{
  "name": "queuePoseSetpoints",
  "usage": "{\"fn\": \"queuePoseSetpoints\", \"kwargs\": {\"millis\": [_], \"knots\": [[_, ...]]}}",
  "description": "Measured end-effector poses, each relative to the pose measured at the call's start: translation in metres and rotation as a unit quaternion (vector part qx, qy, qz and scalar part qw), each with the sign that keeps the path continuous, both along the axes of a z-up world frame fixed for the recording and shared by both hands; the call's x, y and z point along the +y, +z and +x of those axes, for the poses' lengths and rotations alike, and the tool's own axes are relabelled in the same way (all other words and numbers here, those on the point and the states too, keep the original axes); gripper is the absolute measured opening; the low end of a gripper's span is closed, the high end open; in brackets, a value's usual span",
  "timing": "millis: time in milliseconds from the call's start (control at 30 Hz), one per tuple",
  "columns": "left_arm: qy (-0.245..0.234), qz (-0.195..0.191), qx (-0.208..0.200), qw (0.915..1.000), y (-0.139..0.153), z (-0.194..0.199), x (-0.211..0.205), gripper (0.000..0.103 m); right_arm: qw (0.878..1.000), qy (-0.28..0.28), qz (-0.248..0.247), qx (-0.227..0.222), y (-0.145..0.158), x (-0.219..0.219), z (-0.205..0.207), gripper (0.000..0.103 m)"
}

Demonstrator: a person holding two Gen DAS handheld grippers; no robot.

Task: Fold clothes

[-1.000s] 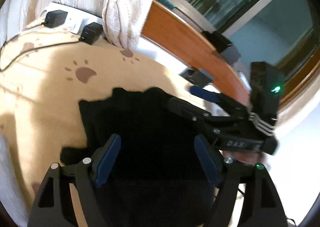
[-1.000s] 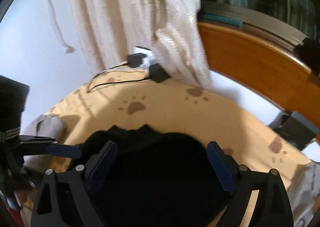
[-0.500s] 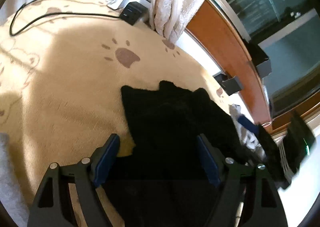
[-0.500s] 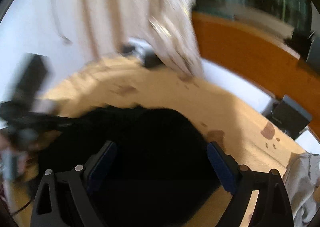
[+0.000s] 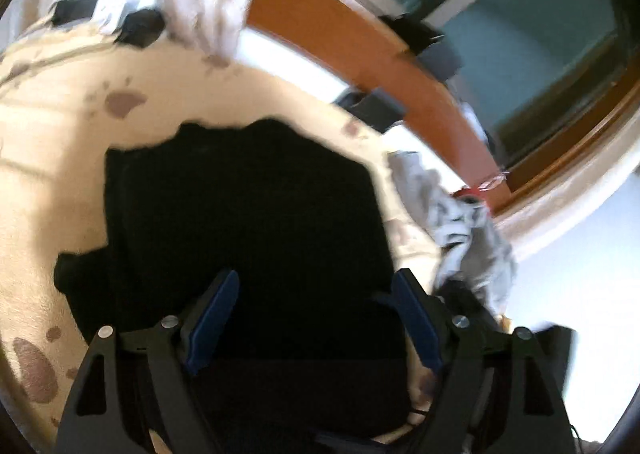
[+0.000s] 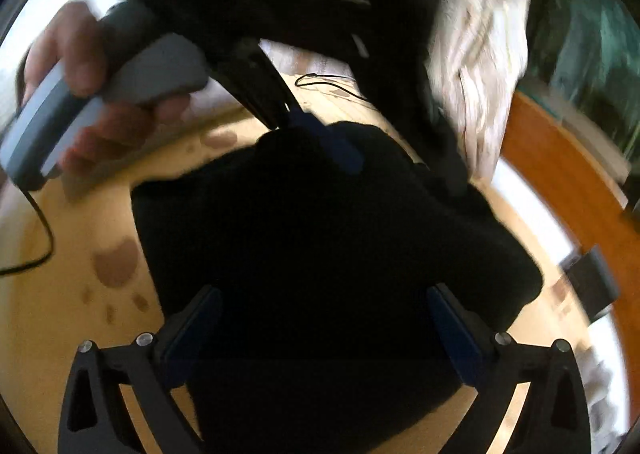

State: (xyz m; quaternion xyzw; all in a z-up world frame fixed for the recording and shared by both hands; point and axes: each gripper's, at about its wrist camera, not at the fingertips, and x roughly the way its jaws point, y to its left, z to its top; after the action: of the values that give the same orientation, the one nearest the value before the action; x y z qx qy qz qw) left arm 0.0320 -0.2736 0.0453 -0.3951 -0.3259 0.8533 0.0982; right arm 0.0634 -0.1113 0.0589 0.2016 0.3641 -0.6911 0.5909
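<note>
currently my right gripper (image 6: 320,330) is opening, pads clear of the black garment (image 6: 320,246) below; my left gripper (image 5: 316,314) stands spread above it, gripping nothing.

Both fisheye views are motion-blurred and edge-warped, with bright glare on the blanket (image 5: 48,182) and crushed black shadows.

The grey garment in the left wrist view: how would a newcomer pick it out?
Start at the cream paw-print blanket and the black garment spread on it. Off that garment's right edge lies the grey garment, the only crumpled, pale grey cloth there.
</note>
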Motion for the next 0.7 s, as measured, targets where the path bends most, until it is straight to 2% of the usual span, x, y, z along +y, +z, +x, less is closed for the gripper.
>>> {"fn": "queuePoseSetpoints", "kwargs": {"millis": [100,267,367,433,533,600,633,667,700], "knots": [[0.006,0.021,0.001,0.9998,-0.001,0.007,-0.010,0.071,1.000,0.004,-0.005,-0.002,0.004,0.006,0.000,0.103],[0.015,0.081,0.011,0.9966,-0.008,0.018,-0.028,0.069,0.994,-0.039,-0.049,-0.086,0.046,0.042,-0.017,0.103],[0.020,0.085,0.017,0.9961,-0.009,0.020,-0.028,0.069,0.977,-0.106,-0.084,-0.168,0.056,0.072,-0.042,0.103],[0.016,0.057,0.025,0.9979,-0.007,0.021,-0.021,0.069,0.966,-0.131,-0.103,-0.196,0.058,0.075,-0.045,0.103],[0.012,0.016,0.033,0.9992,-0.004,0.024,-0.011,0.069,0.972,-0.160,-0.092,-0.143,0.057,0.078,-0.036,0.103],[0.019,0.005,0.024,0.9995,0.002,0.027,-0.007,0.069,0.980,-0.175,-0.058,-0.077,0.047,0.071,-0.027,0.103],[0.023,0.002,0.018,0.9996,0.006,0.029,-0.005,0.070,0.983,-0.165,-0.038,-0.065,0.039,0.064,-0.023,0.103],[0.028,-0.002,0.012,0.9995,0.011,0.031,-0.003,0.072,0.986,-0.155,-0.018,-0.054,0.031,0.058,-0.018,0.103],[0.030,-0.009,0.013,0.9994,0.016,0.035,0.001,0.079,0.987,-0.154,0.002,-0.037,0.022,0.056,-0.015,0.103]]}}
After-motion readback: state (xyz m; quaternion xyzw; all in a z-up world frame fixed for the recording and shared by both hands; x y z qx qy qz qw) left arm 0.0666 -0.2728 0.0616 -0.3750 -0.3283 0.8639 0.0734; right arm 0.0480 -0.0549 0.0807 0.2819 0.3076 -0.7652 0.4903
